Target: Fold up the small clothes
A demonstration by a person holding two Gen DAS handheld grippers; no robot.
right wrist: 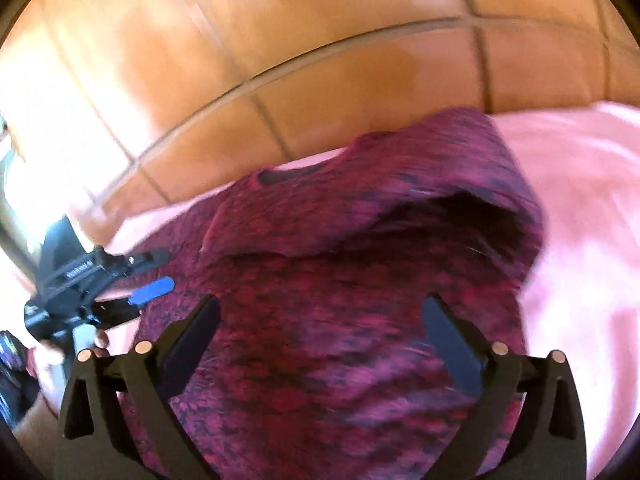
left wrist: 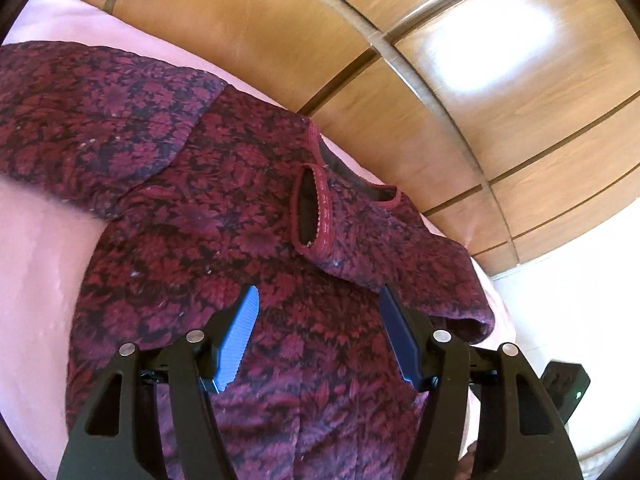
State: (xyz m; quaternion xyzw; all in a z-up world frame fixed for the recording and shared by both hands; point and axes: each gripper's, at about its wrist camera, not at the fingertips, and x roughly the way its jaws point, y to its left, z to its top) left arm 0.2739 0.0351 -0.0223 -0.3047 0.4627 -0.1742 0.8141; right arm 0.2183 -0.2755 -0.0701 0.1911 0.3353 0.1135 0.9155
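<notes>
A small dark red floral knit sweater [left wrist: 224,216] lies on a pink bed sheet [left wrist: 36,264]. One sleeve is folded across the chest, its ribbed cuff [left wrist: 316,208] near the neckline. My left gripper [left wrist: 318,294] is open and empty just above the sweater's body. In the blurred right wrist view the sweater [right wrist: 320,320] fills the middle, with a sleeve fold [right wrist: 460,220] raised. My right gripper [right wrist: 320,304] is open and empty over it. The left gripper also shows in the right wrist view [right wrist: 148,280] at the sweater's left edge.
A wooden panelled headboard [left wrist: 400,60] rises right behind the bed, also in the right wrist view [right wrist: 280,60]. The pink sheet [right wrist: 580,220] extends to the right of the sweater. A black device [left wrist: 564,388] sits at the bed's right edge.
</notes>
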